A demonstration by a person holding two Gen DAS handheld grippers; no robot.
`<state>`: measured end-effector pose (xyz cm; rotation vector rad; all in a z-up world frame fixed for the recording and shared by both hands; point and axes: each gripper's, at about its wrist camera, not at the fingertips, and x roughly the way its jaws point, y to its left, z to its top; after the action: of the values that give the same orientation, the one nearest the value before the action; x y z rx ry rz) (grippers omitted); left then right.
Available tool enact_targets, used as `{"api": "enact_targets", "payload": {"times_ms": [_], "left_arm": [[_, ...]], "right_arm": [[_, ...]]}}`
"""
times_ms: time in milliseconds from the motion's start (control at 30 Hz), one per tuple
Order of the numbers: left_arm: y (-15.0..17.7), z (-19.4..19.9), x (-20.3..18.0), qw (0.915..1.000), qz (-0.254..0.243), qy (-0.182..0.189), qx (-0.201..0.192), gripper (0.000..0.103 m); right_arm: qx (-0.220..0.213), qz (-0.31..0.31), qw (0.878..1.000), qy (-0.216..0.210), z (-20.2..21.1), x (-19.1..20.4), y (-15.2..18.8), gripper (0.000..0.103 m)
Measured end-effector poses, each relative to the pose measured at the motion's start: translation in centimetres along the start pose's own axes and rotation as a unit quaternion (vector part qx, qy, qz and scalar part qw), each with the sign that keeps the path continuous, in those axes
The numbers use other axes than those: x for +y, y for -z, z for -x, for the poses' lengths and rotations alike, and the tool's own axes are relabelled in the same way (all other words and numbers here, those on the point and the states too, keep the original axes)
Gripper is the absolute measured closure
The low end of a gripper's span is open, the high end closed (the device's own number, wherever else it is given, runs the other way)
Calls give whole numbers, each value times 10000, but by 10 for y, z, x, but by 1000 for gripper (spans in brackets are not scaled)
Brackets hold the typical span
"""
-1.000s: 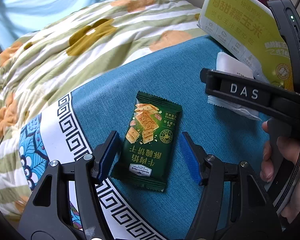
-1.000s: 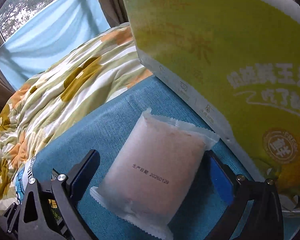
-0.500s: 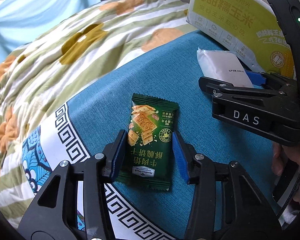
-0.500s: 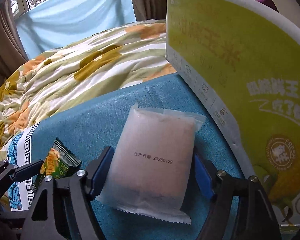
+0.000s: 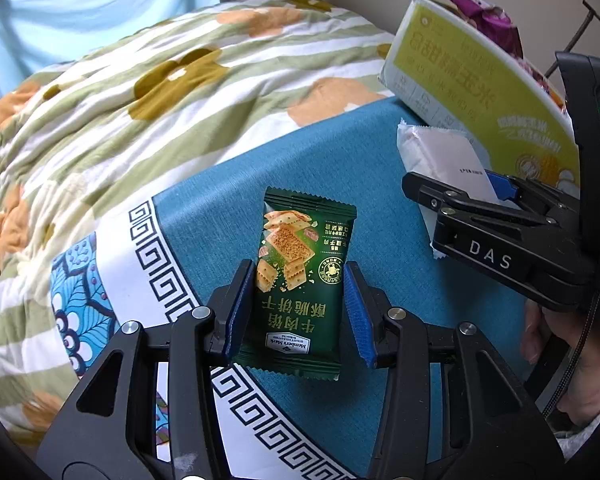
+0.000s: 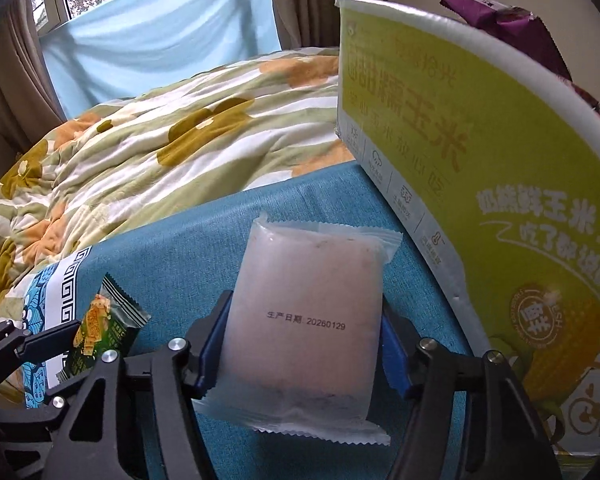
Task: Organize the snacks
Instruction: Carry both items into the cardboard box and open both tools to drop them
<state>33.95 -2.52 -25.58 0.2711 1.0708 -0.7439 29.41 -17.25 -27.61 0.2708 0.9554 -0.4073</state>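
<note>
left tongs (image 5: 298, 312) closed on the dark green foil cracker packet (image 5: 302, 276), blue pads pressed against both long edges near its near half, far end sticking out past the tips. packet over the teal cloth-covered worktop (image 5: 228, 196), just right of the white border with black key pattern (image 5: 120, 264); whether lifted or resting, cannot tell. right tongs (image 6: 302, 344) clamped on the translucent white pouch with pinkish filling (image 6: 306, 320), printed date facing up, crimped near edge hanging toward the camera. pouch close beside the tall yellow-green and white cardboard box (image 6: 480, 184) standing at the right, purple wrapper (image 6: 512, 28) poking above its rim. same pouch (image 5: 440, 152) and box (image 5: 472, 84) at far right in the left wrist view, right tongs (image 5: 494, 190) reaching in from the right. floral striped quilt (image 5: 140, 92) across the bed beyond the worktop, pale blue curtain (image 6: 160, 36) at the far window.
</note>
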Motion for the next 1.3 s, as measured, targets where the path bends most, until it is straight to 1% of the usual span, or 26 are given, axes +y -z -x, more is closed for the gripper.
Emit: {"api": "enact_targets", "payload": {"times_ms": [67, 167, 267, 333, 467, 533, 633, 733, 867, 1033, 1200, 1233, 1300], "left_arm": [[-5, 17, 1, 9999, 65, -59, -123, 62], [-16, 46, -7, 9992, 42, -252, -292, 62], [-29, 76, -22, 9978, 92, -439, -494, 62], [-40, 94, -34, 9967, 215, -457, -633, 62], [-65, 122, -69, 9940, 414, -431, -919, 62], [-79, 130, -94, 9927, 457, -381, -1048, 62], [-100, 137, -138, 9909, 538, -328, -1193, 62], [-123, 131, -183, 9888, 745, -121, -1288, 62], [-152, 106, -244, 9892, 738, 22, -1263, 62], [-175, 63, -296, 9897, 997, 223, -998, 62], [-180, 31, -332, 9908, 1147, 301, -657, 62], [-180, 27, -337, 9908, 1172, 308, -597, 60], [-176, 22, -339, 9906, 1254, 202, -502, 41]], "right_arm": [[-96, 51, 9999, -85, 14, 2, -4, 43], [-277, 183, 9991, -263, 43, 4, -13, 43], [-479, 320, 9970, -523, 75, 3, -26, 43], [-611, 421, 9947, -712, 97, -2, -34, 43], [-731, 541, 9911, -977, 134, -28, -50, 43], [-768, 552, 9889, -1141, 149, -50, -56, 43], [-887, 691, 9864, -1198, 169, -89, -65, 43], [-920, 796, 9846, -1255, 181, -133, -78, 43], [-956, 910, 9833, -1249, 188, -193, -94, 43], [-876, 927, 9834, -1288, 182, -251, -108, 43], [-764, 964, 9824, -1407, 176, -288, -115, 43], [-732, 941, 9822, -1451, 175, -295, -116, 43], [-678, 886, 9822, -1510, 171, -303, -117, 43]]}}
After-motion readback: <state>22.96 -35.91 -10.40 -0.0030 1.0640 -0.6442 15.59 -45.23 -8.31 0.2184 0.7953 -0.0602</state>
